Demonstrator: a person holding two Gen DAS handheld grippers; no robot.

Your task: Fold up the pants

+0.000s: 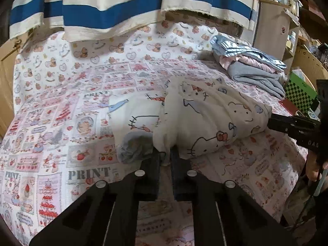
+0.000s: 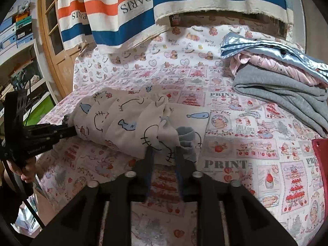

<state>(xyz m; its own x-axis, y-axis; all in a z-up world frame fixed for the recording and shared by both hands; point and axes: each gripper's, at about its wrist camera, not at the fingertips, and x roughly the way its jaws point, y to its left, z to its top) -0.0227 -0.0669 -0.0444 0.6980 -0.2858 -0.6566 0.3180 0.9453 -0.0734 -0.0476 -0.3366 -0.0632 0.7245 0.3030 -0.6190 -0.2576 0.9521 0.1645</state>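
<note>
The pants (image 1: 205,119), white with a cat and fish print, lie bunched in a loose roll across the middle of the bed. You have one end at each gripper. Judge the step as an early one: taking hold of the garment so that it can be spread flat, with no fold made yet.

The left gripper (image 1: 166,160) is narrow, its jaws pinched on a fold of the pants. The right gripper (image 2: 164,160) stands partly apart with white cloth and a grey-blue cuff (image 2: 186,139) at its tips. You cannot tell whether its pads press on the cloth.

The next move calls for a confirmed hold on the right side, then drawing both ends apart and laying the legs out straight.

The work surface is a soft bed cover (image 1: 61,123) printed in pink panels. Expect it to drag and wrinkle under the cloth. A striped curtain (image 1: 102,10) hangs behind. A stack of folded clothes (image 2: 276,82) occupies the far right corner, so keep the spread clear of it. A wooden door (image 2: 53,41) and a green checkered box (image 1: 299,96) flank the bed.
</note>
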